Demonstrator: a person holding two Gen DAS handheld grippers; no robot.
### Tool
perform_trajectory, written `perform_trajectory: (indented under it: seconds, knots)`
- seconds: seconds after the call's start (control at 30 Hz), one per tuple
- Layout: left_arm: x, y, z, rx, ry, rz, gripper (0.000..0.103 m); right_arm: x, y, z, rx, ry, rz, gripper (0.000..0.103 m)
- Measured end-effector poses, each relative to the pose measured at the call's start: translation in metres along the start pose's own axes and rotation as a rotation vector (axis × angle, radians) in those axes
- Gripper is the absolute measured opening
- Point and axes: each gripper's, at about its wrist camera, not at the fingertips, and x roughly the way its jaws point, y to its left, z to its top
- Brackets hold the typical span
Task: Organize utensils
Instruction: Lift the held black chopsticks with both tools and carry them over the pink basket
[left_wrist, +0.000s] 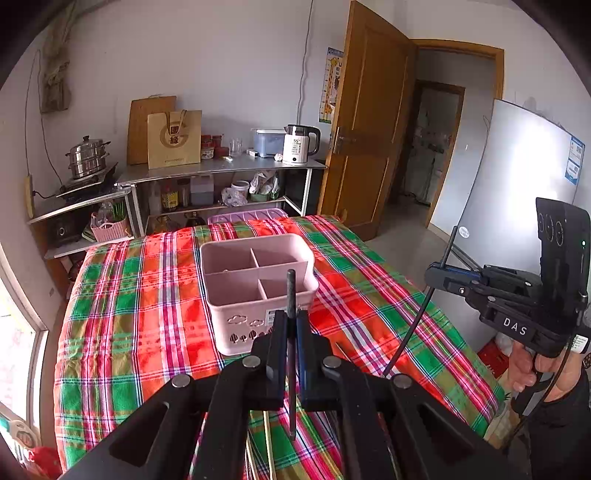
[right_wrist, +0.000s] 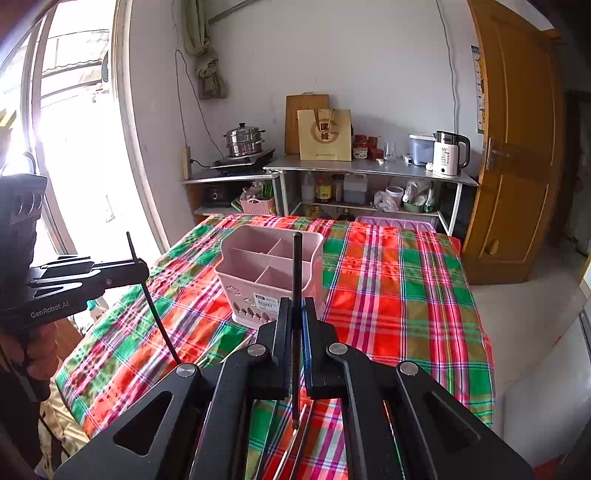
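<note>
**Both grippers hold a dark chopstick above the table**

The left gripper (left_wrist: 291, 332) is clamped on a dark chopstick (left_wrist: 291, 291), held upright. The right gripper (right_wrist: 296, 314) pinches its own chopstick (right_wrist: 297, 266) likewise. Beyond both, the pink caddy (left_wrist: 255, 288) stands on the plaid tablecloth (left_wrist: 147, 314), four compartments showing.

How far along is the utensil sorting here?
Nothing clearly sorted yet: the pink caddy looks nearly empty. In hand: left gripper and right gripper each clamp a dark chopstick. Left: more chopsticks on the tablecloth.
</note>
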Motion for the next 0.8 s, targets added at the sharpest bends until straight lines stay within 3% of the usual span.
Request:
perform_trajectory:
  seconds: [0.8]
  knots:
    - [-0.002,0.065,0.135,-0.094,-0.167,0.049,0.004,0.040,0.009,0.119,0.089,-0.203,0.108,0.004]
